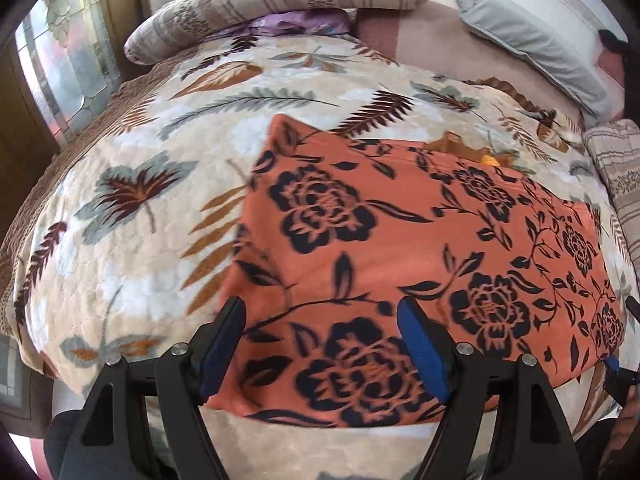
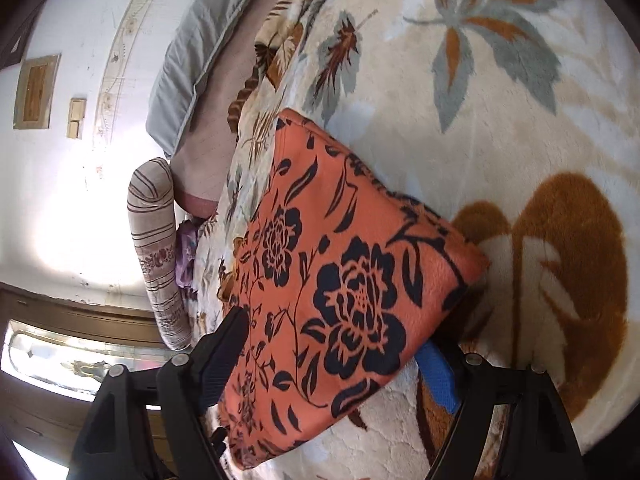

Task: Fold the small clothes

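Presently, one orange floral garment (image 1: 400,240) lies flat on the leaf-print blanket (image 1: 132,184), long axis running left-to-right across the bed. Left of the garment: bare blanket, then one striped bolster (image 1: 248,4) far beyond. Left gripper (image 1: 322,348) hangs over the garment's near-left corner, jaws wide, nothing pinched; cloth lies beneath and slightly ahead. Right gripper (image 2: 332,356) straddles the garment's right end, jaws equally wide, one finger seemingly under the edge, not clamped. Each hand sits nearest its own corner. Count: one garment, two grippers, one grey pillow (image 1: 532,40)
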A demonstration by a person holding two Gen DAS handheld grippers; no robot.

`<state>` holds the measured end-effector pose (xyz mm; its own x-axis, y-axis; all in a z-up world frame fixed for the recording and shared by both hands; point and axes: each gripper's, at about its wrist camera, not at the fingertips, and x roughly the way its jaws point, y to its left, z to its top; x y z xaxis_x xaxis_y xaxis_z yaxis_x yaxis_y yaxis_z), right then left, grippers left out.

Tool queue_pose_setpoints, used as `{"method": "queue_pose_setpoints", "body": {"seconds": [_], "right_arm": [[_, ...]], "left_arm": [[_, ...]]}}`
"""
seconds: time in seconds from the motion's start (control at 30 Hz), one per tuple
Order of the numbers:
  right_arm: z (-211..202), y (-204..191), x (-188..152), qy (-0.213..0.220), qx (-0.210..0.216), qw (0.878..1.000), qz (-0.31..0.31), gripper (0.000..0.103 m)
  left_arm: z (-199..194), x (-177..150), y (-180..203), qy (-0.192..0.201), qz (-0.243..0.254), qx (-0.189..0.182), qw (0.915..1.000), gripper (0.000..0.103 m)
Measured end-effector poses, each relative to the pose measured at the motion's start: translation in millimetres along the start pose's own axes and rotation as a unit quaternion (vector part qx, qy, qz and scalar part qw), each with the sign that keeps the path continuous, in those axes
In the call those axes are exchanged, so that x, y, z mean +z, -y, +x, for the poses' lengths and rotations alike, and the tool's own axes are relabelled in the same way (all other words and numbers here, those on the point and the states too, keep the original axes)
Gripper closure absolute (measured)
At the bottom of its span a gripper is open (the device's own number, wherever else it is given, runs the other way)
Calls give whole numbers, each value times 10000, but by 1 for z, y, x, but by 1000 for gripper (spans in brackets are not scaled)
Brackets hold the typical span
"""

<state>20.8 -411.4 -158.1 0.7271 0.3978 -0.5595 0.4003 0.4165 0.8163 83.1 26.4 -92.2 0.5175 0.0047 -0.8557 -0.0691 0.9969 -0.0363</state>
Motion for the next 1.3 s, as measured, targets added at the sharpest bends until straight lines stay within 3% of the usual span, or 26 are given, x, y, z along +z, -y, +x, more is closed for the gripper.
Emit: {"method": "queue_pose_setpoints", "body": {"seconds": [0.07,0.13,0.2,0.33,0.4,0.47,0.5,0.53,0.57,0.6,0.63,0.83,0.93,1.03,1.17,1.3], "right_arm": [[-3,-5,2,102,-50,9997,-215,24],[2,-9,3,163,-218,9989,-393,25],[5,-9,3,146,-340,9985,-399,30],[-6,-28,4,478,-311,9947,-858,30],[4,-29,6,362,-395,9942,-930,30],[22,-19,9,48,-498,9961,-724,30],[27,-15,10,10,-494,9964,-688,30],[26,-16,10,60,-479,9962,-730,32],[25,-19,11,54,-537,9952,-814,37],[25,-22,12,34,-595,9941,-906,60],[27,-23,14,-6,-705,9927,-974,74],[36,-50,13,-41,-1401,9759,-1671,84],[27,-96,3,246,-1483,9625,-2256,86],[19,-167,-29,617,-1342,9366,-3179,89],[35,-257,-119,666,-985,8817,-4566,90],[95,-275,-227,-133,-871,8298,-5511,90]], "left_arm": [[12,1,14,-90,126,27,9999,24],[29,0,27,-304,330,293,9986,23],[27,1,34,-209,469,475,9975,22],[9,7,38,125,363,229,9990,23],[17,5,45,99,476,169,9987,22],[38,-1,53,-209,681,205,9972,19],[36,-3,56,25,815,317,9962,18],[34,-3,58,20,876,363,9955,18],[30,-1,56,-16,788,298,9964,18],[25,0,53,-3,645,129,9978,19],[21,1,49,22,552,-67,9984,19],[2,-4,9,191,185,-313,9992,19],[-7,-7,-29,335,-266,-279,9987,19],[-18,-11,-76,525,-852,-228,9947,19],[-29,-21,-137,797,-1637,-74,9832,18],[-18,-34,-178,737,-2113,116,9746,19]]}}
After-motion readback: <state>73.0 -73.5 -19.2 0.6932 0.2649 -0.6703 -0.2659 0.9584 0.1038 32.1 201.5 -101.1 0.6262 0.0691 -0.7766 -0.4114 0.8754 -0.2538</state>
